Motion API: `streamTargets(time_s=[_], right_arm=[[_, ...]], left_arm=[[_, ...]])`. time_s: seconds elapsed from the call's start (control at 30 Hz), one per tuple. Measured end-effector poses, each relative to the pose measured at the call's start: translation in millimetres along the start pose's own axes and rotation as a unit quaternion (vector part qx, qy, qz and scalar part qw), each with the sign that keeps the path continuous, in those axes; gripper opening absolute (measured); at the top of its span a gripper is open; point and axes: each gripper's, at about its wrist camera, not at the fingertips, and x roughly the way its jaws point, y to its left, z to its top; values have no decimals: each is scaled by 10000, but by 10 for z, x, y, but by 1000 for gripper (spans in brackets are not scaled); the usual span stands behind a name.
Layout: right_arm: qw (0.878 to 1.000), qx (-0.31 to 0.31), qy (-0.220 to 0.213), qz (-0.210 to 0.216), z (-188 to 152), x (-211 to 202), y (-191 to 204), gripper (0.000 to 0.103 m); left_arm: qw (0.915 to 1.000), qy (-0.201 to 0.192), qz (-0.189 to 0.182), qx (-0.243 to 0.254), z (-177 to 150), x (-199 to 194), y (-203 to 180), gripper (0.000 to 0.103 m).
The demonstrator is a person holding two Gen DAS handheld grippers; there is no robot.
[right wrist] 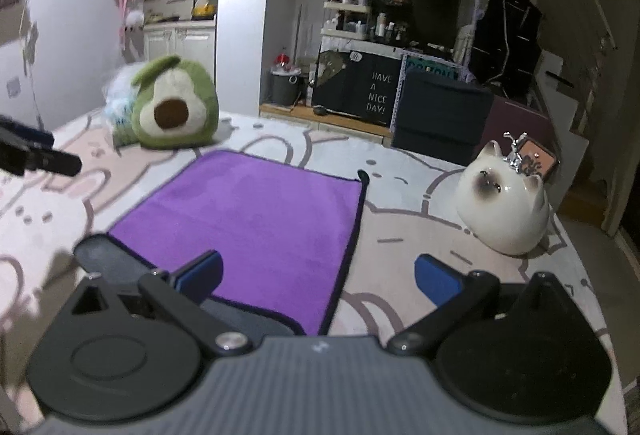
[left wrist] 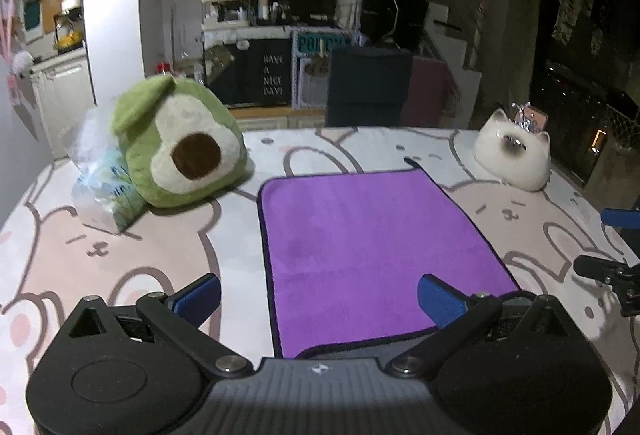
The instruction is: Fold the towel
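Observation:
A purple towel (left wrist: 372,255) with a dark hem lies flat on the table; it also shows in the right wrist view (right wrist: 260,223). My left gripper (left wrist: 320,299) is open and empty, a little above the towel's near left edge. My right gripper (right wrist: 318,281) is open and empty, above the towel's near right corner. A small loop tag (right wrist: 363,175) sticks out at the towel's far right corner. Part of the right gripper shows at the right edge of the left wrist view (left wrist: 616,275); part of the left gripper shows at the left edge of the right wrist view (right wrist: 32,155).
A green avocado plush (left wrist: 180,143) and a clear plastic pack (left wrist: 100,187) stand at the far left of the bunny-print tablecloth (left wrist: 120,255). A white ceramic cat (right wrist: 504,211) stands at the far right. A dark chair (left wrist: 368,87) is behind the table.

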Motion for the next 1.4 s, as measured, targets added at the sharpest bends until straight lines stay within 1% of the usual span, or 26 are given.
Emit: streamTargets(time_s=[0.07, 0.27, 0.33, 0.47, 0.57, 0.67, 0.73, 0.8, 0.87, 0.9, 0.93, 1.0, 1.03, 1.1, 1.13, 1.2, 1.27, 1.33, 1.4], right_arm=[[10000, 28, 6, 20, -34, 66, -12, 103], [9995, 80, 242, 195, -130, 293, -37, 103], [9987, 148, 365, 321, -133, 357, -56, 103], [9980, 252, 373, 448, -157, 436, -90, 103], [9966, 238, 285, 734, -190, 497, -127, 103], [9949, 197, 374, 918, -201, 560, -143, 103], [9933, 172, 483, 1034, -206, 603, -154, 103], [9904, 161, 614, 1227, -200, 642, -175, 103], [9868, 184, 778, 1411, -192, 678, -181, 102], [9858, 203, 852, 1434, -195, 703, -179, 100], [9847, 213, 971, 1431, -192, 754, -179, 96], [9810, 218, 1211, 1503, -208, 819, -169, 83], [9793, 206, 1328, 1516, -228, 837, -153, 81], [9763, 137, 1504, 1552, -253, 880, -119, 70], [9750, 103, 1571, 1571, -263, 898, -95, 67], [9728, 89, 1663, 1608, -272, 927, -68, 56], [9716, 129, 1692, 1648, -275, 939, -58, 50], [9717, 177, 1735, 1594, -281, 966, -71, 46], [9709, 213, 1796, 1568, -286, 992, -82, 37]], left_arm=[[9999, 52, -94, -42, -19, 64, 39, 103], [9993, 109, -347, 2, -63, 185, 160, 103], [9990, 147, -426, 51, -82, 226, 189, 103], [9973, 291, -618, 274, -131, 334, 217, 101], [9950, 442, -823, 355, -163, 425, 245, 99], [9928, 579, -998, 309, -190, 491, 278, 99], [9913, 674, -1098, 273, -205, 532, 299, 95], [9894, 791, -1190, 273, -216, 569, 307, 89], [9871, 946, -1266, 237, -236, 604, 323, 85], [9858, 1047, -1298, 217, -246, 632, 330, 81], [9846, 1123, -1326, 209, -257, 651, 335, 80], [9824, 1271, -1357, 173, -277, 687, 353, 74], [9812, 1336, -1384, 138, -284, 704, 361, 72], [9791, 1446, -1426, 68, -299, 733, 372, 66], [9782, 1501, -1437, 46, -306, 748, 374, 64], [9762, 1606, -1455, 25, -323, 779, 376, 57], [9743, 1727, -1445, 31, -342, 810, 373, 52], [9733, 1798, -1429, 41, -365, 822, 374, 49], [9731, 1811, -1424, 21, -368, 819, 390, 46]])
